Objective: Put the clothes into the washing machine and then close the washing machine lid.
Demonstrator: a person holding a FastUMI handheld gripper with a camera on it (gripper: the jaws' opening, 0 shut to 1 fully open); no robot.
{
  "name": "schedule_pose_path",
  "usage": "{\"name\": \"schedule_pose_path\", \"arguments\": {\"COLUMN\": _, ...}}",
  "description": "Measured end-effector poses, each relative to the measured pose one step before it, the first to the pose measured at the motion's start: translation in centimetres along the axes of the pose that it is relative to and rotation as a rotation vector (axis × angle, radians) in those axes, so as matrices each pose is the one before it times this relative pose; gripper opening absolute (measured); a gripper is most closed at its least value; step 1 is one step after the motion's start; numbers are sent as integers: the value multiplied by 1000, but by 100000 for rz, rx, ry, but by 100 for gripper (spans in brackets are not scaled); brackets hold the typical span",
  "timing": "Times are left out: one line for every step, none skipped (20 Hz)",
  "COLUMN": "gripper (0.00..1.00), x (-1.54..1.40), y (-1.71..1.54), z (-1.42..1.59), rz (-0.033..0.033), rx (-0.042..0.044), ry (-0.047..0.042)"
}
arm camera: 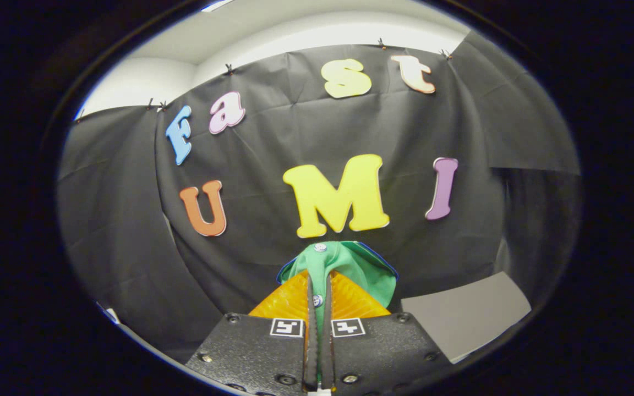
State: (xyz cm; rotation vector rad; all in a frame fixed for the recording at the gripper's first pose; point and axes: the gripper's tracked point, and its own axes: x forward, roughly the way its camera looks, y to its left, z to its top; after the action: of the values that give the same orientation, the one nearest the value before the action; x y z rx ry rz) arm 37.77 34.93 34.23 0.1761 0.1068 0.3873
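Observation:
A green garment with small white buttons and a blue edge is pinched between my two fingers. It bunches up just ahead of the fingertips and hangs in the air in front of the black cloth wall. My gripper is shut on it, with a thin strip of green fabric showing in the narrow gap between the fingers.
The black cloth wall stands close ahead. A grey flat surface shows low to the right of the fingers. A white ceiling lies above the cloth.

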Motion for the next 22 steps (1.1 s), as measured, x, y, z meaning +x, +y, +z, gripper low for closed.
{"name": "schedule_pose_path", "arguments": {"gripper": 6, "x": 901, "y": 894, "z": -1081, "rz": 902, "rx": 748, "ry": 2452}}
{"name": "schedule_pose_path", "arguments": {"gripper": 6, "x": 749, "y": 654, "z": -1047, "rz": 633, "rx": 266, "ry": 2518}}
{"name": "schedule_pose_path", "arguments": {"gripper": 6, "x": 877, "y": 408, "z": -1025, "rz": 160, "rx": -2, "ry": 2365}}
{"name": "schedule_pose_path", "arguments": {"gripper": 6, "x": 724, "y": 460, "z": -1043, "rz": -9, "rx": 523, "ry": 2260}}
{"name": "schedule_pose_path", "arguments": {"gripper": 6, "x": 929, "y": 444, "z": -1148, "rz": 227, "rx": 472, "ry": 2661}}
{"name": "schedule_pose_path", "arguments": {"gripper": 6, "x": 1084, "y": 517, "z": -1123, "rz": 542, "rx": 249, "ry": 2697}}
{"name": "schedule_pose_path", "arguments": {"gripper": 6, "x": 1027, "y": 281, "z": -1109, "rz": 129, "rx": 88, "ry": 2963}}
{"name": "schedule_pose_path", "arguments": {"gripper": 6, "x": 1013, "y": 278, "z": -1053, "rz": 21, "rx": 272, "ry": 2523}}
{"name": "schedule_pose_path", "arguments": {"gripper": 6, "x": 1134, "y": 140, "z": -1063, "rz": -194, "rx": 162, "ry": 2723}}
{"name": "schedule_pose_path", "arguments": {"gripper": 6, "x": 1169, "y": 105, "z": -1148, "rz": -59, "rx": 59, "ry": 2417}}
{"name": "schedule_pose_path", "arguments": {"gripper": 6, "x": 1194, "y": 123, "z": -1041, "rz": -195, "rx": 372, "ry": 2621}}
{"name": "schedule_pose_path", "arguments": {"gripper": 6, "x": 1351, "y": 13, "z": -851, "rz": -171, "rx": 343, "ry": 2564}}
{"name": "schedule_pose_path", "arguments": {"gripper": 6, "x": 1115, "y": -22, "z": -1075, "rz": -36, "rx": 994, "ry": 2798}}
{"name": "schedule_pose_path", "arguments": {"gripper": 6, "x": 972, "y": -31, "z": -1235, "rz": 0, "rx": 1095, "ry": 3090}}
{"name": "schedule_pose_path", "arguments": {"gripper": 6, "x": 999, "y": -61, "z": -980, "rz": -99, "rx": 977, "ry": 2749}}
{"name": "schedule_pose_path", "arguments": {"gripper": 6, "x": 942, "y": -141, "z": -863, "rz": -208, "rx": 1166, "ry": 2470}}
{"name": "schedule_pose_path", "arguments": {"gripper": 6, "x": 761, "y": -39, "z": -1003, "rz": -279, "rx": 1467, "ry": 2535}}
{"name": "schedule_pose_path", "arguments": {"gripper": 6, "x": 784, "y": -179, "z": -659, "rz": -274, "rx": 805, "ry": 2295}}
{"name": "schedule_pose_path", "arguments": {"gripper": 6, "x": 1287, "y": -462, "z": -608, "rz": -503, "rx": 699, "ry": 1953}}
{"name": "schedule_pose_path", "arguments": {"gripper": 6, "x": 1105, "y": -524, "z": -586, "rz": -632, "rx": 822, "ry": 2062}}
{"name": "schedule_pose_path", "arguments": {"gripper": 6, "x": 1078, "y": -398, "z": -666, "rz": -699, "rx": 857, "ry": 2146}}
{"name": "schedule_pose_path", "arguments": {"gripper": 6, "x": 961, "y": -378, "z": -612, "rz": -930, "rx": 981, "ry": 2055}}
